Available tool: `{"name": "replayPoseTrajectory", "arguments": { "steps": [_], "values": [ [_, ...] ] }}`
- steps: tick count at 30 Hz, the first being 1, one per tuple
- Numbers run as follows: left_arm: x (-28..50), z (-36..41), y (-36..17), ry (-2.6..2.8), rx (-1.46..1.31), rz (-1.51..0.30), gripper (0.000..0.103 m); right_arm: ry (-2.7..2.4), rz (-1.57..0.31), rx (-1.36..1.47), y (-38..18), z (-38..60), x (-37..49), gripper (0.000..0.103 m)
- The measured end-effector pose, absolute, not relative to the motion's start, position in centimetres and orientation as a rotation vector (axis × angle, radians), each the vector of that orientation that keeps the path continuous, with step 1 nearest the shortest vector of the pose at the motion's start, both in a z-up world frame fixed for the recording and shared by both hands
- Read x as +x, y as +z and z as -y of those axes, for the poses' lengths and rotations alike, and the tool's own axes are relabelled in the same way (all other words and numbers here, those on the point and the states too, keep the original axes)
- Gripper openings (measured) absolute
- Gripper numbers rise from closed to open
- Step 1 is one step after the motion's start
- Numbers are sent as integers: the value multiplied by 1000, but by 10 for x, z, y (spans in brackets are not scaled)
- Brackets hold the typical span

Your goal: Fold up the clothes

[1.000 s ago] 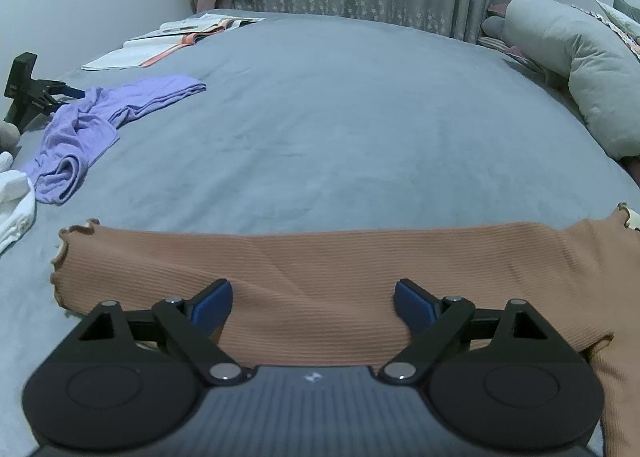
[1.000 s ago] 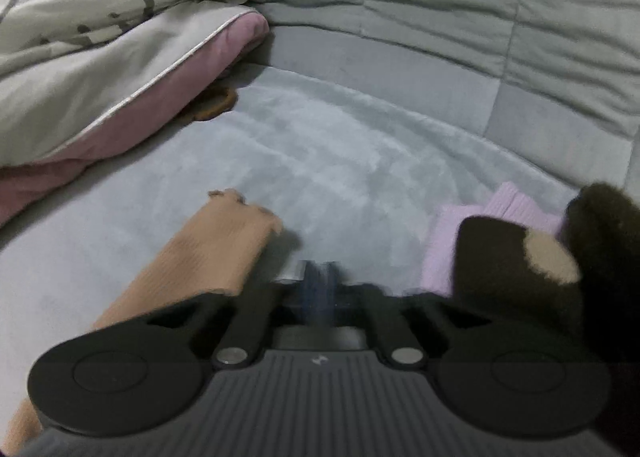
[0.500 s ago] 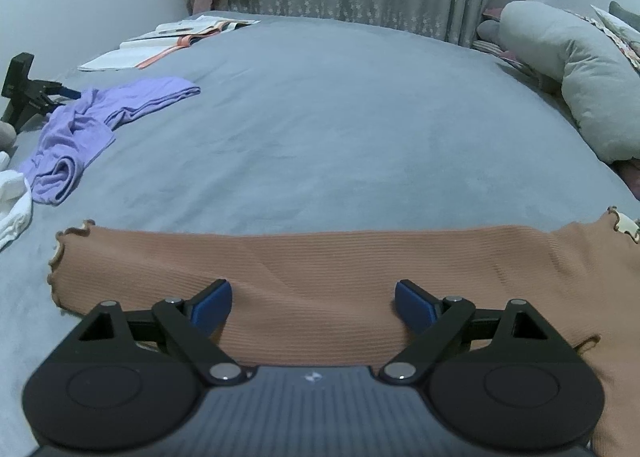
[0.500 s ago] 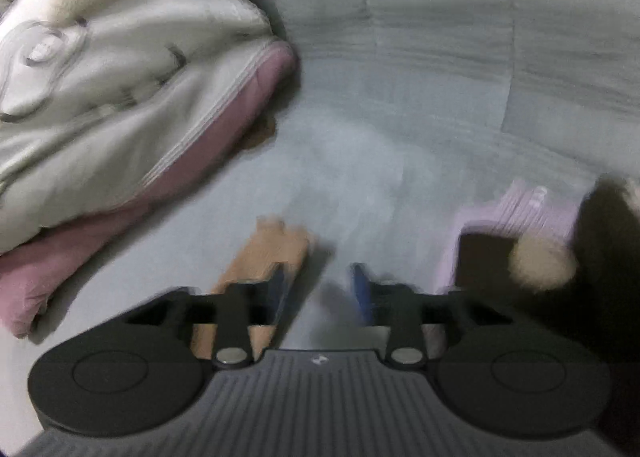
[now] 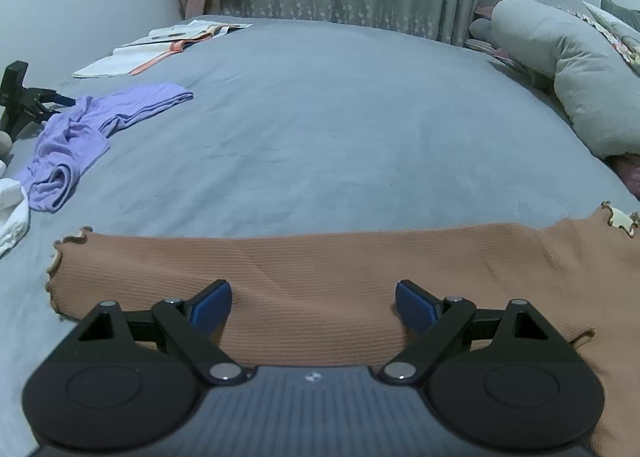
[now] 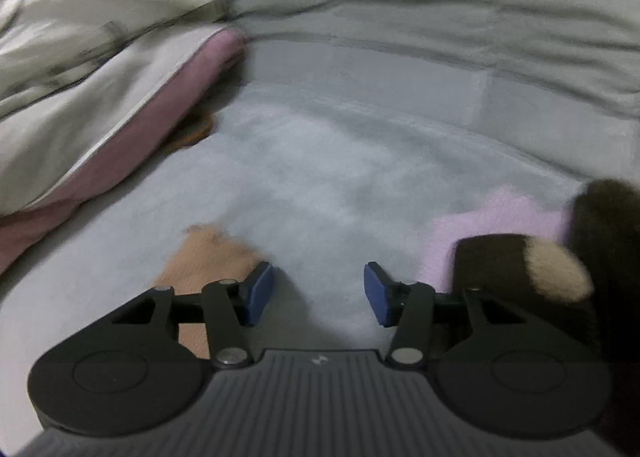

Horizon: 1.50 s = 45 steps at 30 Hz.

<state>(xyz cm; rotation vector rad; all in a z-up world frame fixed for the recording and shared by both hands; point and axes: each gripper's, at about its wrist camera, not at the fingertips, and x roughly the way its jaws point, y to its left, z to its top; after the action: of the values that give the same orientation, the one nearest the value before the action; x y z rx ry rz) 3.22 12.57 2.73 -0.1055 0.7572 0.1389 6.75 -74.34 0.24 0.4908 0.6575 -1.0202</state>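
Observation:
A tan ribbed top (image 5: 320, 277) with frilled cuffs lies flat across the grey bed, one long sleeve stretched left to right. My left gripper (image 5: 313, 307) hovers over that sleeve, open wide, its blue pads not pressing the cloth. In the right wrist view the tan cuff (image 6: 212, 257) lies just left of my right gripper (image 6: 319, 295). Its jaws are opening, with only bare grey sheet between them. A folded lilac garment (image 6: 480, 225) lies to the right.
A crumpled purple garment (image 5: 84, 137), a white cloth (image 5: 12, 213) and open books (image 5: 160, 49) lie at the bed's left. Grey pillows (image 5: 568, 69) sit right. A dark plush toy (image 6: 560, 257) and a grey-pink quilt (image 6: 100, 97) flank the right gripper.
The right gripper went from shut to open and shifted a little right of the tan cuff, which lies released on the sheet. The left gripper stayed put.

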Motion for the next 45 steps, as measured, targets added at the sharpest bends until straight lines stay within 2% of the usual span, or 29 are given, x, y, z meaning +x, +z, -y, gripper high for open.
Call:
{"name": "replayPoseTrajectory", "arguments": {
  "steps": [2,5,11,16,18,19,21,23,24,25,29,35,38,41,45],
  "values": [
    [32,-125,27,137,-111,-757,90,-919,-670,461,-1,740,74,79],
    [30,-117,27,128,-88,-751,90,-750,-596,570,1,752,64,95],
    [30,-111,27,106,-67,-751,90,-699,-555,622,5,755,54,95],
    [29,-112,27,91,-93,-754,90,-666,-393,750,15,750,30,95],
    [29,-111,27,89,-89,-755,90,-606,-389,801,13,750,32,95],
    [30,-110,26,88,-83,-756,90,-599,-410,810,11,750,36,93],
    [29,-108,26,88,-77,-756,90,-634,-510,763,3,742,49,79],
    [29,-109,26,88,-77,-755,90,-636,-511,770,-1,741,54,40],
    [29,-109,26,87,-79,-756,90,-605,-514,802,-3,743,55,32],
    [30,-110,26,86,-81,-756,90,-573,-518,833,-6,745,58,14],
    [30,-107,26,89,-76,-759,90,-572,-516,803,-5,738,61,5],
    [29,-111,29,83,-112,-760,90,-689,-468,495,50,696,45,5],
    [28,-110,30,82,-120,-759,90,-705,-480,430,72,684,41,5],
    [28,-107,29,81,-107,-758,90,-752,-568,373,63,680,52,5],
    [28,-109,27,86,-102,-759,90,-823,-736,421,16,703,65,6]
  ]
}}
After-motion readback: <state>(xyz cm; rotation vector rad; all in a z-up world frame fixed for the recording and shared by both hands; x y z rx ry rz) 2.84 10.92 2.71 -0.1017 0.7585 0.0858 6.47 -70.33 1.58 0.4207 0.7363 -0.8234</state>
